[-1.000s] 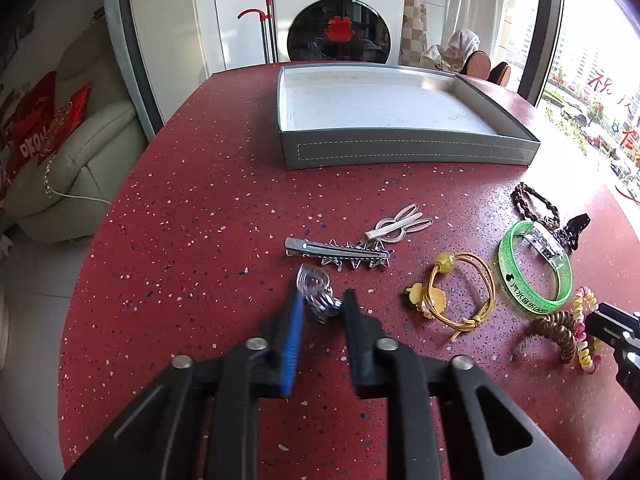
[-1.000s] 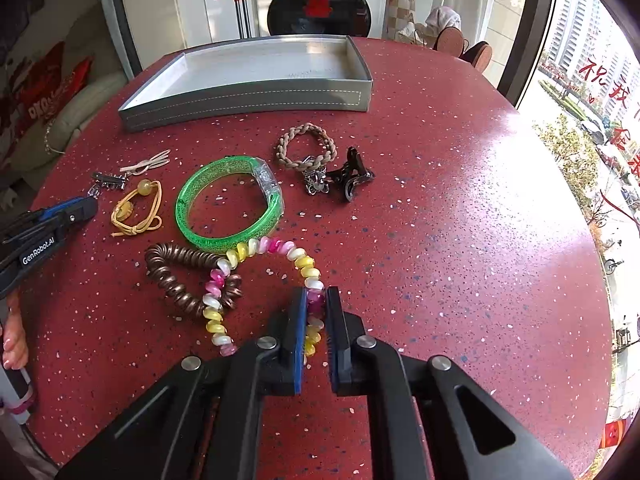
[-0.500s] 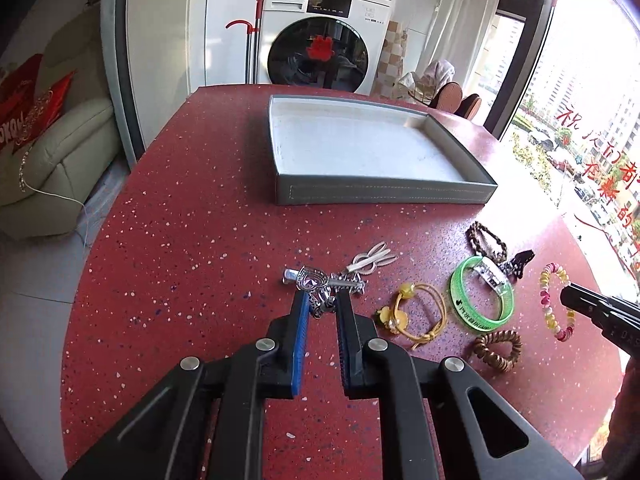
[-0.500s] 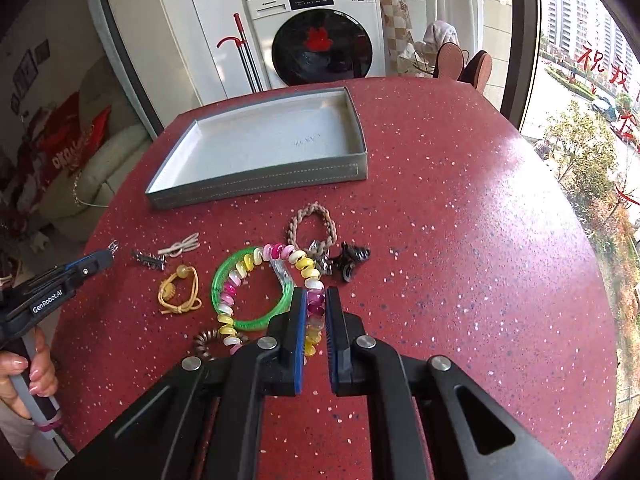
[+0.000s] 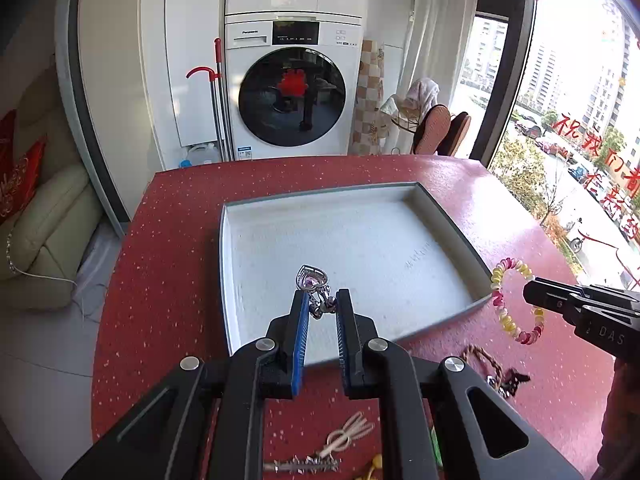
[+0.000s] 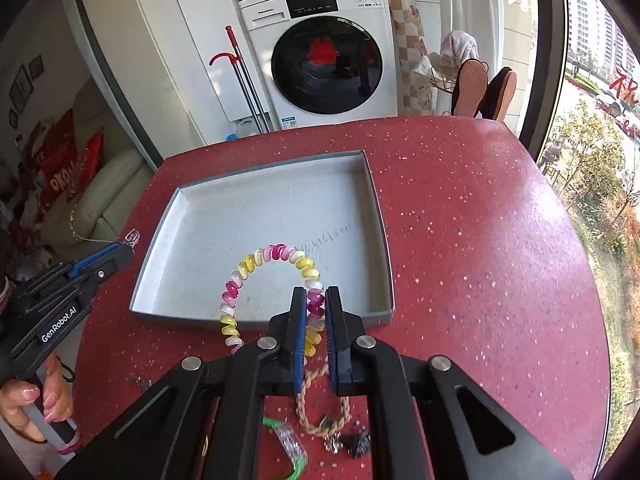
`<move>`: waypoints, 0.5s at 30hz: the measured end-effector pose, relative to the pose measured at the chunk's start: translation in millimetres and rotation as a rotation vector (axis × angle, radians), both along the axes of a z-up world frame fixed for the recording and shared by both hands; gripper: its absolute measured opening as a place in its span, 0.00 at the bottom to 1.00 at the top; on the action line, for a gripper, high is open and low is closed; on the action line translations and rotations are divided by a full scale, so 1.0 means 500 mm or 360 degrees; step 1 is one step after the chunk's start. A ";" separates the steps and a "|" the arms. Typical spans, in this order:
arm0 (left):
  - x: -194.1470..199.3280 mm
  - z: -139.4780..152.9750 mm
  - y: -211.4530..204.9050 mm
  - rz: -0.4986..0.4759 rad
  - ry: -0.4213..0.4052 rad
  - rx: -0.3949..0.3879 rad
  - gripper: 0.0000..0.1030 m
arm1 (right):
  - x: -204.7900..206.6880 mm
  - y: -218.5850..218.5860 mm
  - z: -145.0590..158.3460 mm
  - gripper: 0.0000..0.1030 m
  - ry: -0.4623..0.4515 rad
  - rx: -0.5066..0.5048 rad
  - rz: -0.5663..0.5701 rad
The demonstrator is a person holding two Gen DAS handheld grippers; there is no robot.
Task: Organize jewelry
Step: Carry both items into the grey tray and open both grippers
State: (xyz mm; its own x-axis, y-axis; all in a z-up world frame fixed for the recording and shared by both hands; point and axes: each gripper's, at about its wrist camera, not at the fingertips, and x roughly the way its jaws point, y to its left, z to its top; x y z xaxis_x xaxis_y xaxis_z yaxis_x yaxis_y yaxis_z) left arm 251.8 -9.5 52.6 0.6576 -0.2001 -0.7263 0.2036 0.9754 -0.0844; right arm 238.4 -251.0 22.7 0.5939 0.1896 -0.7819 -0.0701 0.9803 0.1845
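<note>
A grey tray (image 5: 440,208) (image 6: 384,240) with a pale floor sits on the red table. My left gripper (image 5: 320,300) is shut on a silver heart pendant (image 5: 311,278), held above the tray's near left part. My right gripper (image 6: 316,300) is shut on a pink, yellow and white spiral bracelet (image 6: 248,264) that hangs over the tray's near edge. In the left wrist view that spiral bracelet (image 5: 500,300) hangs by the tray's right corner from the right gripper (image 5: 532,288). The left gripper (image 6: 124,246) shows at the tray's left side in the right wrist view.
On the table near me lie a braided rope bracelet (image 6: 316,420), a green bangle (image 6: 292,452), a black claw clip (image 6: 356,444), a spiked silver hair clip (image 5: 304,465) and a white loop clip (image 5: 348,434). A hand (image 6: 36,404) grips the left handle. Beyond the table stands a washing machine (image 5: 292,92).
Both grippers have risen off the table and moved towards the tray, the left carrying the pendant and the right carrying the spiral bracelet. The other pieces stayed on the table.
</note>
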 end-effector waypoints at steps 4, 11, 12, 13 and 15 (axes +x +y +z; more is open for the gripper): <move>0.097 -0.026 -0.020 0.0017 0.0055 0.0017 0.31 | 0.086 0.024 -0.027 0.10 0.0038 -0.0022 -0.0004; 0.205 -0.116 -0.044 0.0051 0.0183 0.0090 0.31 | 0.182 0.056 -0.106 0.10 0.0121 -0.0104 -0.0001; 0.211 -0.132 -0.043 0.0064 0.0203 0.0098 0.31 | 0.189 0.056 -0.116 0.09 0.0133 -0.0109 -0.0004; 0.219 -0.144 -0.042 0.0071 0.0222 0.0103 0.31 | 0.193 0.055 -0.126 0.10 0.0144 -0.0107 -0.0006; 0.223 -0.163 -0.043 0.0084 0.0243 0.0110 0.31 | 0.196 0.055 -0.142 0.10 0.0162 -0.0110 -0.0009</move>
State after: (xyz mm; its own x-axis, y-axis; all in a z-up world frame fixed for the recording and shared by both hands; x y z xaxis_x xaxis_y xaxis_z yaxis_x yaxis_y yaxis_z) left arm 363.6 -31.1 -29.0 0.5467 -0.1142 -0.8295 0.1419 0.9890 -0.0427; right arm 336.4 -223.3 -48.1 0.5119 0.1300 -0.8491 -0.0488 0.9913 0.1223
